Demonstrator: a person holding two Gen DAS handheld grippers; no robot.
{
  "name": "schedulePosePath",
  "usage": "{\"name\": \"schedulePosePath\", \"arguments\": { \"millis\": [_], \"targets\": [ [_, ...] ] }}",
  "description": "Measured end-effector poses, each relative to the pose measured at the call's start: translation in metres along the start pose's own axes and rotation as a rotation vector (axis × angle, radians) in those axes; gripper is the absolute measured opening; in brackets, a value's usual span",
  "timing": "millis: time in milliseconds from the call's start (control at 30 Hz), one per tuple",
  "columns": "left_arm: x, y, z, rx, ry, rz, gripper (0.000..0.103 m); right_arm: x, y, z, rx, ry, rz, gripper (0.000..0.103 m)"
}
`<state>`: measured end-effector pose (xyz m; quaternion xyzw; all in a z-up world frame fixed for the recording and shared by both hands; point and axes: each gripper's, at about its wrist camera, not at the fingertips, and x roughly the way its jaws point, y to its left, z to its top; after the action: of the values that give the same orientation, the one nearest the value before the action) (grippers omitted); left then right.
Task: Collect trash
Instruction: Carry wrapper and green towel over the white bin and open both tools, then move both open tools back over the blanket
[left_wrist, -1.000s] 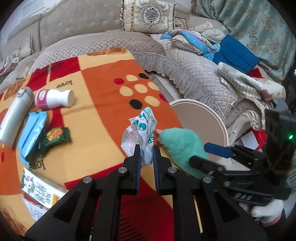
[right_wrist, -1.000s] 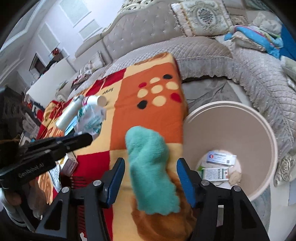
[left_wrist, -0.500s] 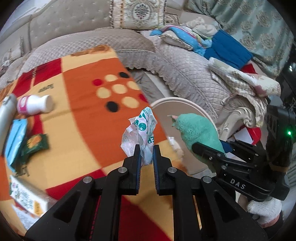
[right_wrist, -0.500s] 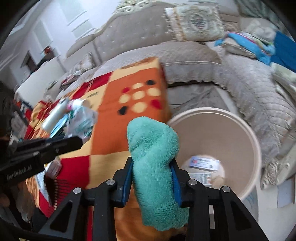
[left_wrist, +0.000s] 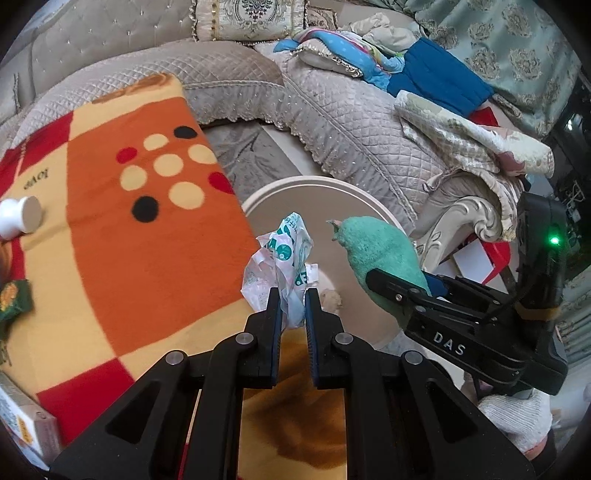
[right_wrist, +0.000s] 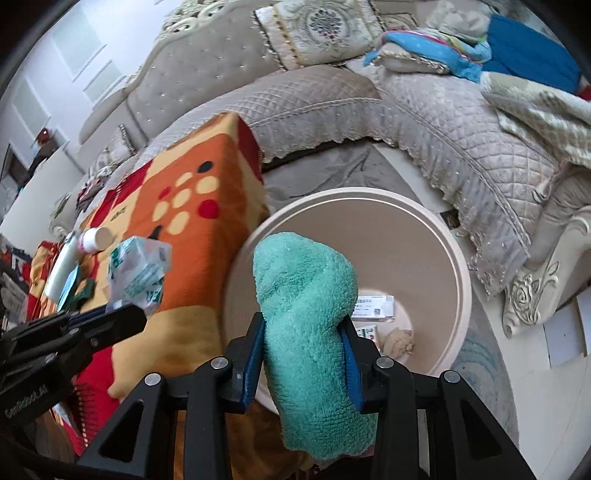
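My left gripper (left_wrist: 292, 308) is shut on a crumpled white and green plastic wrapper (left_wrist: 282, 258), held at the near rim of a round beige bin (left_wrist: 314, 184). My right gripper (right_wrist: 304, 332) is shut on a teal fluffy cloth (right_wrist: 306, 295), which hangs over the same bin (right_wrist: 458, 266). In the left wrist view the cloth (left_wrist: 380, 251) and the right gripper (left_wrist: 399, 284) show to the right of the wrapper. In the right wrist view the wrapper (right_wrist: 140, 273) sits at the left over the table. Small cartons and a crumpled scrap (right_wrist: 399, 339) lie in the bin's bottom.
An orange, red and yellow blanket (left_wrist: 129, 221) covers the table left of the bin, with a white bottle (left_wrist: 20, 218), a green snack packet (left_wrist: 14, 301) and a box (left_wrist: 26, 424) on it. A quilted grey sofa (left_wrist: 351, 118) with pillows and clothes curves behind.
Both grippers moved right, from over the blanket to the bin. The right gripper shut on the teal cloth and lifted it off the table. The left kept its hold on the wrapper.
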<state>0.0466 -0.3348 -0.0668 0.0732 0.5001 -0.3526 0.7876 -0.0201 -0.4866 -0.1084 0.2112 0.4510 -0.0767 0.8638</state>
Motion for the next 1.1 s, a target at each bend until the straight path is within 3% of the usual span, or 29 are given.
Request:
{"name": "schedulePosePath", "arguments": {
  "millis": [67,100,167,233,300,733,1100],
  "targets": [
    [0.005,0.000,0.000,-0.008,0.008,-0.020,0.011,0.003,-0.006,0.002,0.020,0.006,-0.008,0.042],
    [0.005,0.001,0.000,-0.010,0.010,-0.025,0.011,0.004,-0.008,0.002,0.030,0.003,-0.013,0.053],
    [0.008,0.002,0.000,-0.015,0.019,-0.035,0.015,0.002,-0.015,0.003,0.056,-0.017,-0.020,0.066],
    [0.009,0.005,0.000,-0.032,0.025,-0.050,0.039,0.000,-0.017,0.002,0.063,-0.023,-0.025,0.068],
    [0.008,0.009,-0.001,-0.059,0.026,-0.082,0.046,-0.001,-0.019,0.001,0.066,-0.021,-0.027,0.068],
    [-0.009,0.008,-0.013,-0.018,-0.020,0.022,0.046,-0.006,0.003,-0.012,-0.019,-0.023,-0.059,0.068],
    [-0.040,0.027,-0.025,-0.053,-0.088,0.103,0.046,-0.018,0.025,-0.017,-0.059,-0.038,-0.064,0.068]
  ]
}}
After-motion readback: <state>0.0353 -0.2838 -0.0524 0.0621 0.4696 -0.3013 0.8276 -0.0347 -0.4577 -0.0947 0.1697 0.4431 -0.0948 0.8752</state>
